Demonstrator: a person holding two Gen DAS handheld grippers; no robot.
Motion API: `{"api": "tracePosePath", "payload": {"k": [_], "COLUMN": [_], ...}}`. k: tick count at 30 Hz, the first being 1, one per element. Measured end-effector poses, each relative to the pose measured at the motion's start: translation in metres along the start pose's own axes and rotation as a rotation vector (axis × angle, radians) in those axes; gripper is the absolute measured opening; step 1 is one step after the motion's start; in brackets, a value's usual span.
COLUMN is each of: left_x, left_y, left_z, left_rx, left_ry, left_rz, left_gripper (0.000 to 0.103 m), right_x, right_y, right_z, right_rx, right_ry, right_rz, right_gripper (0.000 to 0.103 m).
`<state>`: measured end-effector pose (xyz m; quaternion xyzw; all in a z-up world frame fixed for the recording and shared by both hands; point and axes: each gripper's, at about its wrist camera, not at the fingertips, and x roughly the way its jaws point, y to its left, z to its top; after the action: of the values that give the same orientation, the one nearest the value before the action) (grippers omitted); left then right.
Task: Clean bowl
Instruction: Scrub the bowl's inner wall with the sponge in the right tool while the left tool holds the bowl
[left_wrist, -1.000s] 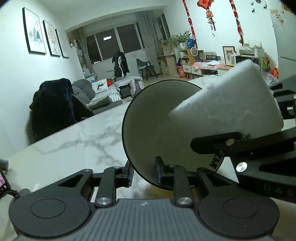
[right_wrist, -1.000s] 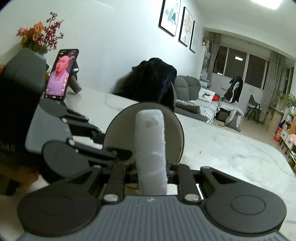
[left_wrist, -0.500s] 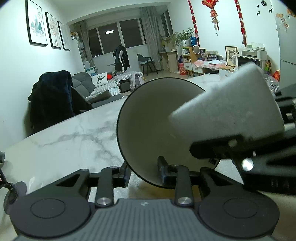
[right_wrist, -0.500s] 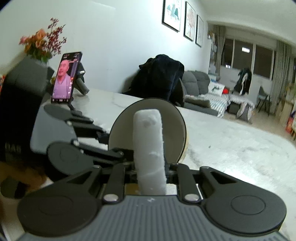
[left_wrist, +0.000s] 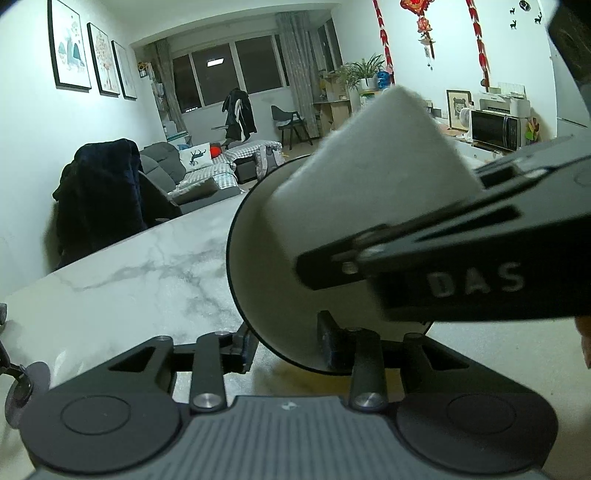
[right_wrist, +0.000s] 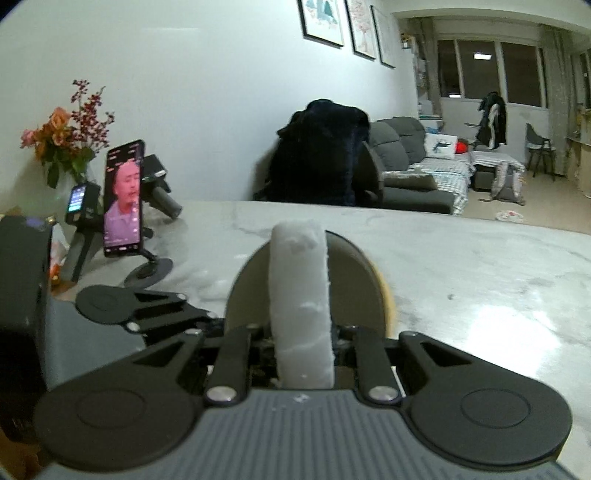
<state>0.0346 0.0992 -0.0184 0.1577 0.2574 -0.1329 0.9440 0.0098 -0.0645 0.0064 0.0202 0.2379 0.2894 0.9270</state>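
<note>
Marble table (left_wrist: 140, 280), dark coat on chair (left_wrist: 99, 192), grey sofa (right_wrist: 410, 162), framed pictures (left_wrist: 92, 62)

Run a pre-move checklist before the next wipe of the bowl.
1. Left tool grips the pale round bowl: ok, the rim sits between its fingers, though the jaws have just been opening.
2. Right tool holds the white rectangular sponge: ok, the jaws have just closed slightly on it.
3. Bowl tipped on edge, its inside facing the sponge: ok.
4. Sponge pressed on the bowl's inside: cannot tell.
5. Bowl's inside free of marks: ok where visible; the sponge hides part.
</note>
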Motion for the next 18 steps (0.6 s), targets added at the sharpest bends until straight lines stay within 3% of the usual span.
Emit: {"api": "tracePosePath", "payload": {"k": [18], "left_x": [0.0], "left_y": [0.0], "left_z": [-0.001], "left_rx": [-0.048], "left_ry": [0.008], "left_rz": [-0.052], "left_gripper": [0.037], "right_x": [-0.015], "right_y": [-0.02], "right_z": [-0.013], "right_rx": [0.081], "right_ry": [-0.007], "right_rz": [-0.047], "right_gripper": [0.018]}}
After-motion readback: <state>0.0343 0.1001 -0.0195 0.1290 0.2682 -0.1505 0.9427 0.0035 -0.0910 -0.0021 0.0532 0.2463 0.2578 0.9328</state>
